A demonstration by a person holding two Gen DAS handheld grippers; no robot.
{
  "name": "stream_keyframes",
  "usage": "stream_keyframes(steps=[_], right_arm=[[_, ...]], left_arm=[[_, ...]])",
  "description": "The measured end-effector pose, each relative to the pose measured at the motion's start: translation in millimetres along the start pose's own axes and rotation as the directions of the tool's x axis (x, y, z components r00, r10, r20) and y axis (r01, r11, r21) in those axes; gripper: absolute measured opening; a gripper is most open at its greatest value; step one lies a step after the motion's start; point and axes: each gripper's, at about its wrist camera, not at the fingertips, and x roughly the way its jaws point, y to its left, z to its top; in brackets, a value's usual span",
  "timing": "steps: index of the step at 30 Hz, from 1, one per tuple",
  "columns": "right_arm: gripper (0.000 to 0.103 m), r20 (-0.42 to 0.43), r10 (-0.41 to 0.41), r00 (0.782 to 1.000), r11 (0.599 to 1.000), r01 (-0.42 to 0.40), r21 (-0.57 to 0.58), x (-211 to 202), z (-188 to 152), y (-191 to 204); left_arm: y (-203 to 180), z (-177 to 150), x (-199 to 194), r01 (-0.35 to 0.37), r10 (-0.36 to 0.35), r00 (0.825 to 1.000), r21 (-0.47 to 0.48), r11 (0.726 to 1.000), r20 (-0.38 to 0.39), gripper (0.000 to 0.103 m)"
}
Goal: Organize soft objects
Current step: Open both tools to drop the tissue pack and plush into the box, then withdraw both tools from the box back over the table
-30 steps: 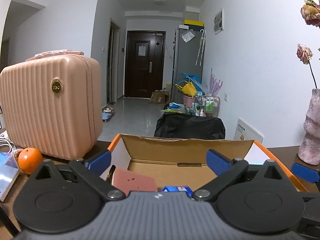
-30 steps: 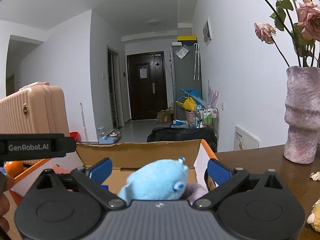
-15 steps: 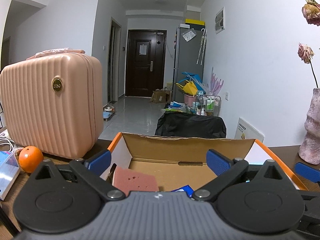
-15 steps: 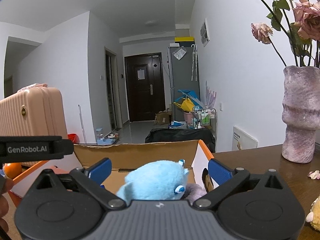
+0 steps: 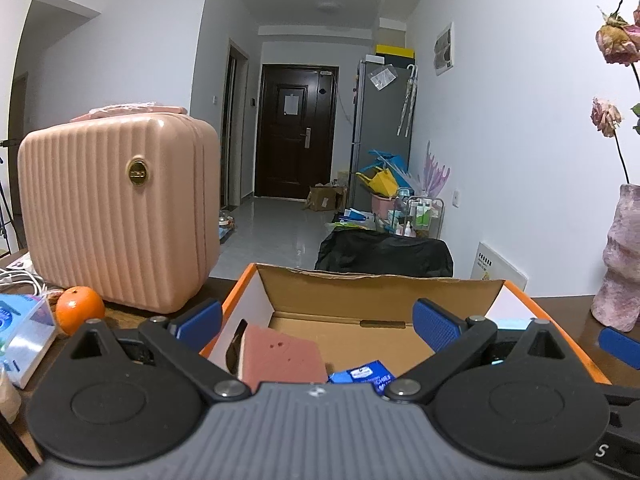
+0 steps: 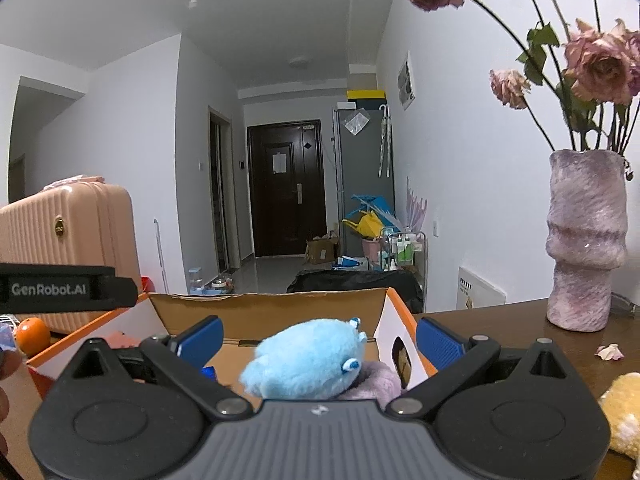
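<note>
Cardboard, orange on its outer edges, makes up the open box (image 5: 376,292) that both sets of tongs face across the dark worktop (image 6: 500,328). The left tongs (image 5: 318,320) are spread wide and hold nothing, poised at the near rim of the box. Inside it, close to that rim, lie a pink sponge block (image 5: 280,356) and a blue packet (image 5: 366,374). The right tongs (image 6: 318,338) are also spread wide; a blue plush toy (image 6: 308,360) sits between them on something mauve and fluffy, at the near rim of the box, apparently free of the pads.

Whether the toy rests fully inside the box or perches on its wall is hidden by the tool body. If it perches, a nudge from the right tongs could tip it out onto the worktop. A yellow plush (image 6: 624,412) waits to the right of the box, and a swing toward it risks clipping the vase (image 6: 584,240) of dried roses beyond. The two tools are close together over the box and could collide.
</note>
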Motion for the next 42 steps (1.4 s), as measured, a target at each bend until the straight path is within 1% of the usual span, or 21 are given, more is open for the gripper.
stream_keyframes(steps=[8,14,30,42], right_arm=[[0.103,0.013,-0.007,1.0,1.0,0.007,-0.002,-31,-6,3],[0.103,0.02,-0.013,1.0,1.0,0.013,-0.008,-56,-10,1],[0.103,0.001,-0.025,1.0,0.999,0.025,-0.021,-121,-24,1],[0.103,-0.022,-0.015,1.0,0.999,0.014,-0.034,-170,-34,2]], left_arm=[[8,-8,-29,0.003,-0.004,1.0,-0.012,1.0,-0.008,0.103],[16,-16,-49,-0.008,0.008,1.0,-0.012,1.0,-0.016,0.103],[33,-42,-109,-0.021,0.02,0.998,-0.009,1.0,-0.054,0.103],[46,-56,-152,-0.011,0.01,0.997,-0.009,1.0,-0.071,0.103]])
